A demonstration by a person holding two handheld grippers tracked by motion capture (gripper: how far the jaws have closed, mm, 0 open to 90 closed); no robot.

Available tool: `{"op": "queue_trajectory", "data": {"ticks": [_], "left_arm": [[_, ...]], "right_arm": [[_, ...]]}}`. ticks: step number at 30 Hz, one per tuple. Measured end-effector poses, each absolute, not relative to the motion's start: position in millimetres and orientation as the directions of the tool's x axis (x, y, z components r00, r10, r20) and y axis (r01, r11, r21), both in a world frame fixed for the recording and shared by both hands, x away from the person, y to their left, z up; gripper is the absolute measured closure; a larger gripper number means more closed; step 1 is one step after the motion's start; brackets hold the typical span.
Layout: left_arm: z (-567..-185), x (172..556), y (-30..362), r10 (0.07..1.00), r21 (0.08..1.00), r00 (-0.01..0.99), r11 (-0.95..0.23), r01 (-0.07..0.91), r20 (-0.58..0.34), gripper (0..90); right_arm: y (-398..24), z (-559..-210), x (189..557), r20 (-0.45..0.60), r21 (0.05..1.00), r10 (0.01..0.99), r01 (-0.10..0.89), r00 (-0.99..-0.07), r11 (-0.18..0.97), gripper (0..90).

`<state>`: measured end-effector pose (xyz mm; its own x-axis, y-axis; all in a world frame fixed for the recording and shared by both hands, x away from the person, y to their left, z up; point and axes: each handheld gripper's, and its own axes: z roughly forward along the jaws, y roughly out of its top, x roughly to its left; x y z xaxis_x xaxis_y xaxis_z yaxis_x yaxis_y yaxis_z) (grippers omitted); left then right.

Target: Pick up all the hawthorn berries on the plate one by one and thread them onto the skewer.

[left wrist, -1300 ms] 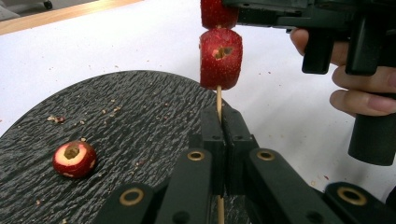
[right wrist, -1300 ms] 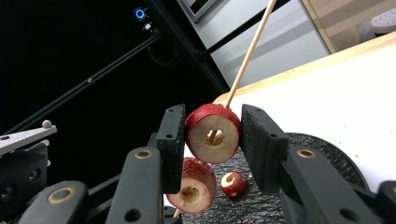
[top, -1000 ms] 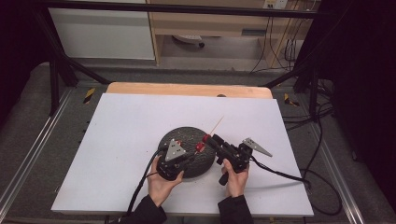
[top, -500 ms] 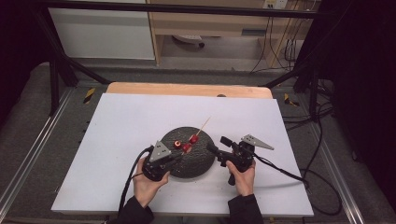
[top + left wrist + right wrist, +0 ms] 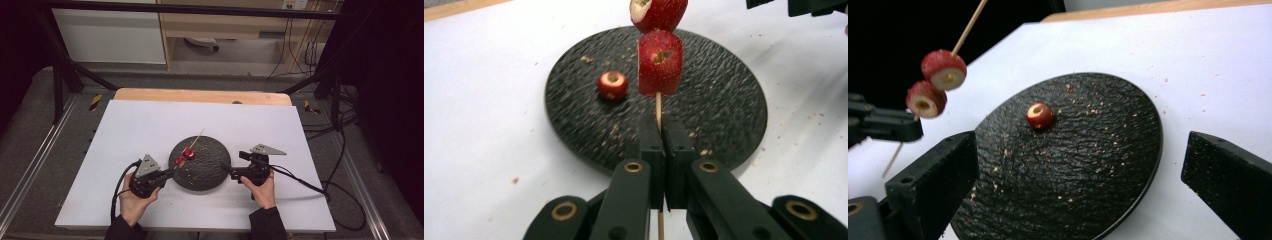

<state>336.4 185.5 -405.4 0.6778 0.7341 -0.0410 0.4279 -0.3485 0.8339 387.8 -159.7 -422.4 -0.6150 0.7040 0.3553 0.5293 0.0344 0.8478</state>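
Observation:
A black round plate (image 5: 205,172) lies on the white table. My left gripper (image 5: 169,173) (image 5: 662,127) is at the plate's left edge, shut on a thin wooden skewer (image 5: 658,102) that slants up over the plate. Two red fruit pieces (image 5: 185,155) (image 5: 660,62) (image 5: 944,69) are threaded on it. A third red piece (image 5: 612,85) (image 5: 1040,115) with a hole in it lies loose on the plate. My right gripper (image 5: 235,166) (image 5: 1080,150) is at the plate's right edge. Its jaws have just been opening and stand wide apart with nothing between them.
Crumbs are scattered over the plate and the white table top (image 5: 150,125). A wooden board edge (image 5: 200,95) runs along the table's far side. Cables (image 5: 310,182) trail from the right gripper across the table and off its right edge.
My left gripper has drawn back to the left with the skewer, from over the plate to its left edge. The right gripper's jaws have spread wide.

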Motion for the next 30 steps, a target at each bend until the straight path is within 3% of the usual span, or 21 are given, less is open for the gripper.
{"op": "queue_trajectory", "data": {"ticks": [13, 30], "left_arm": [[-410.2, 332.5, 214.9, 0.755, 0.827, 0.655, -0.346, 0.442, -0.034, 88.5], [-417.9, 336.0, 234.3, 0.765, 0.825, 0.642, -0.331, 0.458, -0.049, 88.5]], "right_arm": [[-121.4, -402.9, 401.9, 0.202, 0.796, 0.699, 0.53, -0.686, 0.291, 1.7], [-84.9, -393.0, 423.5, 0.182, 0.745, 0.688, 0.555, -0.702, 0.37, 1.8]]}}
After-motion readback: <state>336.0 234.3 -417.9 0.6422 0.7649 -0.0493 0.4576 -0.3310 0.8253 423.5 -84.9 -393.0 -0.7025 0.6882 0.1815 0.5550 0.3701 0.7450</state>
